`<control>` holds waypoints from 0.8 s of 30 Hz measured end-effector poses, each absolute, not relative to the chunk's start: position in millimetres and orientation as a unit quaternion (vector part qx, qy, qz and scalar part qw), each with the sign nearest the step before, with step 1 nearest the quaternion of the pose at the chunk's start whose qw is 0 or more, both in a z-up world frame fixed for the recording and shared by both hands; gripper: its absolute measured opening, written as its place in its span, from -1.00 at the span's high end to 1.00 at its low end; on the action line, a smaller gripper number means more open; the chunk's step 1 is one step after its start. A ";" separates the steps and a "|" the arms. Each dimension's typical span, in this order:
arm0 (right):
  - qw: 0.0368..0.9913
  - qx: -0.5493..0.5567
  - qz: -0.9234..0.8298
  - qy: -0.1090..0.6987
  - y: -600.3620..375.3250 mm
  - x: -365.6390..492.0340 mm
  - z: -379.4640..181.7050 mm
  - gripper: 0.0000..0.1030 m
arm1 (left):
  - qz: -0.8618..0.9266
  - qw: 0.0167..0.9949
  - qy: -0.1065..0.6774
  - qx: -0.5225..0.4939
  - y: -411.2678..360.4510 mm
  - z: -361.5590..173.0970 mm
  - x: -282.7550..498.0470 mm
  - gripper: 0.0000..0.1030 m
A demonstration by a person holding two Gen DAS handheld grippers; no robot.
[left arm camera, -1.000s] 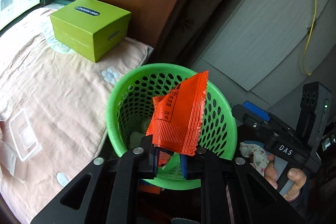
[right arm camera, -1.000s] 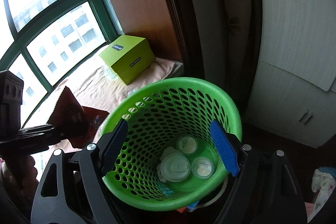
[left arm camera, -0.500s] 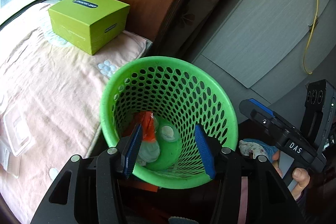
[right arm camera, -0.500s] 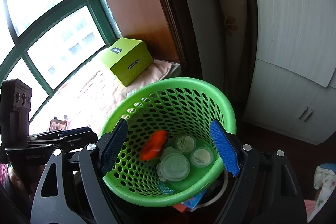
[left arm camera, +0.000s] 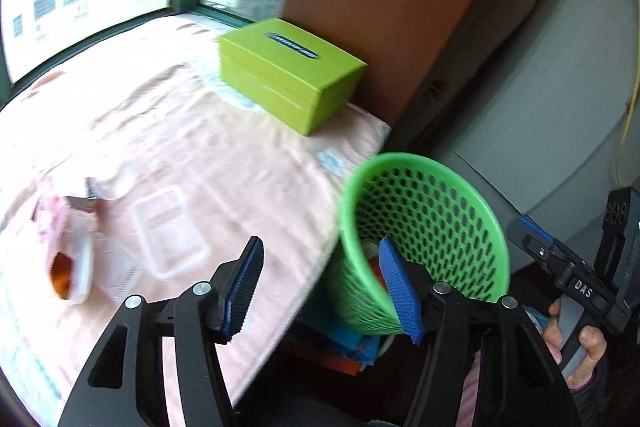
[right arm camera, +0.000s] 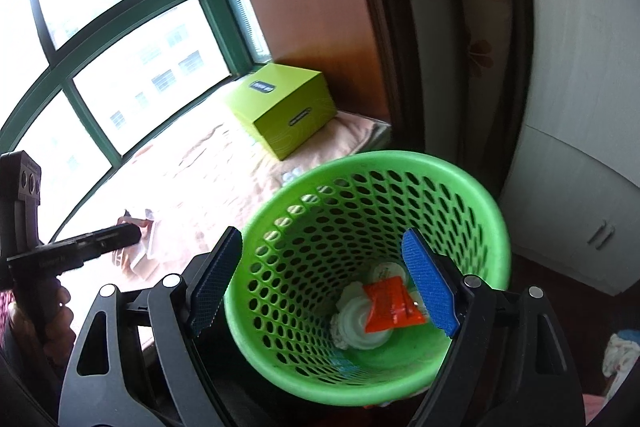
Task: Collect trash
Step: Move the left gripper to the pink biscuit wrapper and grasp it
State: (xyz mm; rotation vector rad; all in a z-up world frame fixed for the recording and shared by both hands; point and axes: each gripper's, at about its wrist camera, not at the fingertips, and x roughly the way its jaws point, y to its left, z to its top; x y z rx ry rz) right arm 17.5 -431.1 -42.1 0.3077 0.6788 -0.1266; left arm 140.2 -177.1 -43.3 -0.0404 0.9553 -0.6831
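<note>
- Right now my left gripper [left arm camera: 320, 289] is spread wide with nothing between its blue pads [left arm camera: 244, 287].
- My right gripper [right arm camera: 322, 285] is likewise spread and bare, poised over the green basket [right arm camera: 472, 187].
- Below its pads, an orange wrapper [right arm camera: 392, 305] lies on white lids [right arm camera: 356, 319] at the basket's bottom.
- Ahead of my left gripper, a clear plastic tray [left arm camera: 170, 227] rests on the pink cloth [left arm camera: 200, 155]; farther off sits a green box [left arm camera: 288, 73].

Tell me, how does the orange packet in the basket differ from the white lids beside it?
The orange packet is flat, roughly rectangular and brightly colored; the white lids are round and pale. The packet lies on top, partly covering the lids beneath it. Both rest at the bottom of the green basket, touched by neither gripper.
</note>
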 end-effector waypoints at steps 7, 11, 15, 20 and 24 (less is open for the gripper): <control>0.931 0.135 -0.024 0.339 -398.2 43.2 -41.8 -0.60 | -0.234 0.860 0.451 -0.041 -109.4 -38.0 173.8 -0.63; 0.931 0.128 -0.006 0.342 -381.0 57.1 -40.8 -0.62 | -0.187 0.865 0.460 -0.069 -68.4 -40.1 200.3 -0.74; 0.930 0.120 0.011 0.347 -364.6 70.1 -42.3 -0.62 | -0.149 0.860 0.475 -0.111 -27.4 -49.5 228.8 -0.78; 0.927 0.112 0.027 0.357 -347.6 86.2 -46.1 -0.63 | -0.116 0.848 0.496 -0.149 0.9 -68.7 257.5 -0.79; 0.924 0.107 0.036 0.364 -337.8 98.9 -49.1 -0.63 | -0.100 0.833 0.514 -0.179 12.5 -89.5 274.2 -0.80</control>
